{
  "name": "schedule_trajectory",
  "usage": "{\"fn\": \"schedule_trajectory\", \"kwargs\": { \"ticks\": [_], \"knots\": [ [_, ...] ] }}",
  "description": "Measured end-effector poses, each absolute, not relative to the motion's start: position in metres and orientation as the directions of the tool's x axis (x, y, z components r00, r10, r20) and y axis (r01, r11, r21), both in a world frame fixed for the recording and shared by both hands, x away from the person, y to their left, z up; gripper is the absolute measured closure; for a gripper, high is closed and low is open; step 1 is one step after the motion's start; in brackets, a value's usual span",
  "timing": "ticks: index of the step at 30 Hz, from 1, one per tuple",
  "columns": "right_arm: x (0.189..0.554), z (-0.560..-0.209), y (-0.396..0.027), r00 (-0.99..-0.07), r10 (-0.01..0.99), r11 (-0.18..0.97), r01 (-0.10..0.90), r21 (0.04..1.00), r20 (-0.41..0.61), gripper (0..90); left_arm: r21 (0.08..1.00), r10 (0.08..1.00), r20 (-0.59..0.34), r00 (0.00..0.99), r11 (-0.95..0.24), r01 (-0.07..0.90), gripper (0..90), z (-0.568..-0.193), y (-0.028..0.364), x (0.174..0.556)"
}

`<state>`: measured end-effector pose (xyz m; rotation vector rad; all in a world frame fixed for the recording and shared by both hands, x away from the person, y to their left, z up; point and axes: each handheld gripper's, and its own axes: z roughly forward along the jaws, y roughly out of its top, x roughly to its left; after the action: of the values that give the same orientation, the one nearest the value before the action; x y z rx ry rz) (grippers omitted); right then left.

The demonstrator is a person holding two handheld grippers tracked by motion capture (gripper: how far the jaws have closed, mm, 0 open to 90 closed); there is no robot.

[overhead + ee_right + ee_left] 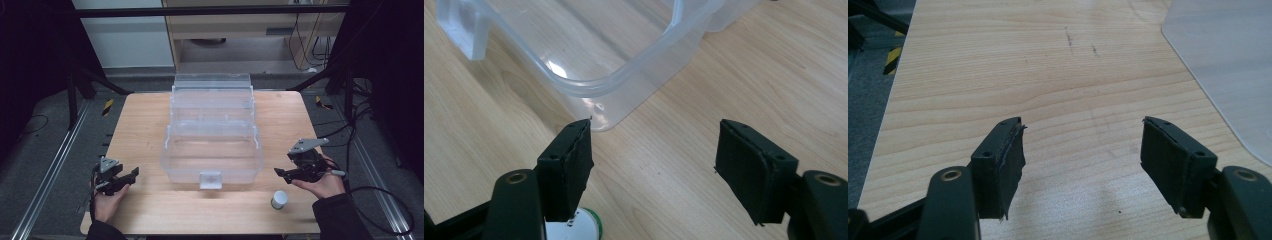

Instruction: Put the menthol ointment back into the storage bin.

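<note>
White jar (279,199) stands just beside the open-jawed right hand-held gripper (281,173).

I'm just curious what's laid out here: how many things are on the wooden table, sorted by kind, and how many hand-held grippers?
Clear plastic box: 1
Small white bottle with green band: 1
Hand-held grippers: 2, left gripper and right gripper
Total: 4

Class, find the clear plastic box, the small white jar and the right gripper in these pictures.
clear plastic box (212,172): high view, front wall.
small white jar (279,199): high view, its lid.
right gripper (280,172): high view, between its jaws.
</note>
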<state>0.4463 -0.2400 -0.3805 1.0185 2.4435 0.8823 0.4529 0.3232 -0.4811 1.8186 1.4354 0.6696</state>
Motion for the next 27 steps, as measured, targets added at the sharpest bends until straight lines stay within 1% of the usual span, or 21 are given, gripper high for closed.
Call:
{"fn": "schedule_trajectory", "kwargs": {
  "ticks": [4,8,16,20,27],
  "knots": [
    [0.445,-0.379,-0.237,-0.696,0.714,0.566,0.511,0.647,-0.075,33.5,0.79,0.968,-0.03,0.251,-0.131,0.598,33.5,-0.481,0.323,0.453],
    [0.443,-0.379,-0.233,-0.718,0.694,0.586,0.515,0.625,-0.06,38.3,0.788,0.967,-0.029,0.252,-0.133,0.601,33.4,-0.482,0.323,0.453],
    [0.441,-0.384,-0.228,-0.746,0.665,0.626,0.528,0.574,-0.039,41.2,0.786,0.966,-0.028,0.256,-0.137,0.603,33.4,-0.482,0.322,0.453],
    [0.438,-0.387,-0.225,-0.767,0.641,0.66,0.528,0.535,-0.035,40.0,0.784,0.965,-0.029,0.26,-0.139,0.604,33.4,-0.482,0.322,0.454],
    [0.435,-0.394,-0.22,-0.775,0.631,0.685,0.537,0.492,-0.034,36.4,0.783,0.965,-0.03,0.261,-0.14,0.607,33.4,-0.483,0.322,0.454]
  ]
}}
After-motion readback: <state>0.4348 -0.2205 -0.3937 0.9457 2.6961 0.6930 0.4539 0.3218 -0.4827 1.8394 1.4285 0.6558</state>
